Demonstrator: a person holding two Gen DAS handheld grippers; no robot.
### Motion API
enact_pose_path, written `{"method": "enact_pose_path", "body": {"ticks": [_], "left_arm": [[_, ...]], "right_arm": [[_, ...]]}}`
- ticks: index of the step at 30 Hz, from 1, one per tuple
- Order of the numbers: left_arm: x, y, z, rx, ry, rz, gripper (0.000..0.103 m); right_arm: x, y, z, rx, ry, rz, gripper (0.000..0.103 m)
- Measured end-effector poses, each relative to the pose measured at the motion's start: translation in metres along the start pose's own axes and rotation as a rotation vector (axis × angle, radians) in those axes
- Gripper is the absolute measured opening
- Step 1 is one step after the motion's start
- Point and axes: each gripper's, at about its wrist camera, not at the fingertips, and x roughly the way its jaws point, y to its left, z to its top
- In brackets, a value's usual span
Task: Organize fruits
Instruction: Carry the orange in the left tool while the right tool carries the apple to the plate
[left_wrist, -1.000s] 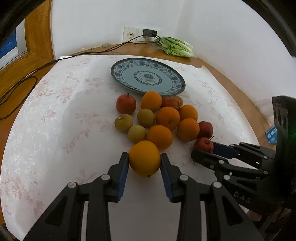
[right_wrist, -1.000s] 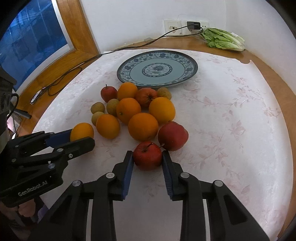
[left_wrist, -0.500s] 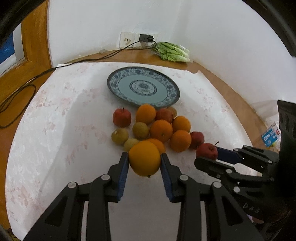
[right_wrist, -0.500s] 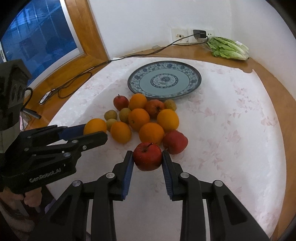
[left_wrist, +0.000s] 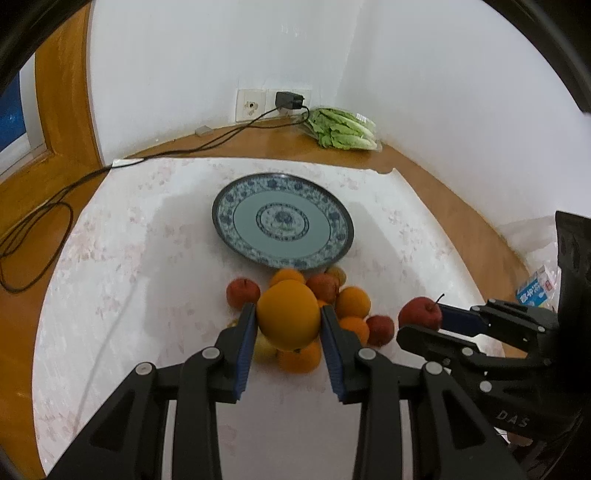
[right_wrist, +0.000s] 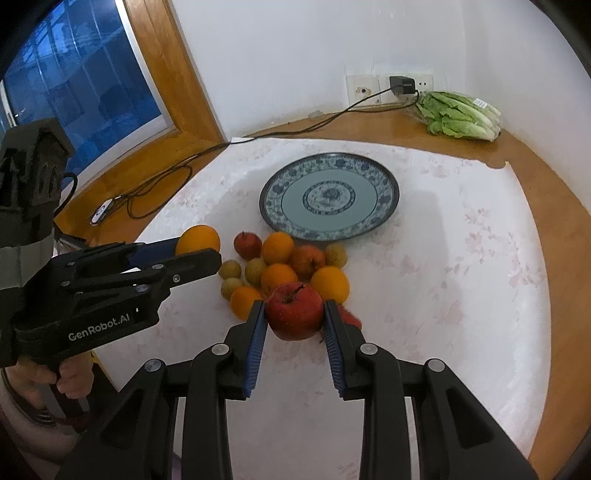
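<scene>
Now lifted higher off the tabletop (right_wrist: 461, 280): orange (left_wrist: 289, 319) clamped between left gripper (left_wrist: 289, 325) fingers, red apple (right_wrist: 294, 311) clamped between right gripper (right_wrist: 295, 317) fingers. Below, remaining fruit pile (right_wrist: 284, 264) just beside empty blue-patterned plate (right_wrist: 384, 218). Beyond, lettuce (right_wrist: 461, 116) and charger cable (right_wrist: 177, 162) by the wall.

Both tools are matte black plastic, built from angular linkage bars pinned with round silver screws. The left gripper (left_wrist: 288, 323) carries ribbed blue pads along the inner faces of its fingers (left_wrist: 246, 354); the right gripper (right_wrist: 294, 316) has the same blue ribbing. White lettering reads "GenRobot.AI" on the left tool's side in the right wrist view, and "DAS" on the right tool's body in the left wrist view. A bare-skinned hand (right_wrist: 70, 376) wraps the left handle.
</scene>
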Motion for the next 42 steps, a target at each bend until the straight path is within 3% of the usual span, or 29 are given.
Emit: {"method": "enact_pose_path", "body": {"ticks": [15,42], "left_arm": [[0.019,-0.006,0.05,0.022,-0.046,0.02,0.036],[0.122,0.011,0.098,-0.001,0.012,0.044,0.036]], "right_arm": [[0.005,-0.022,0.047,-0.005,-0.03,-0.031,0.032],[0.098,-0.068,0.098,0.017,0.018,-0.033,0.032]]}}
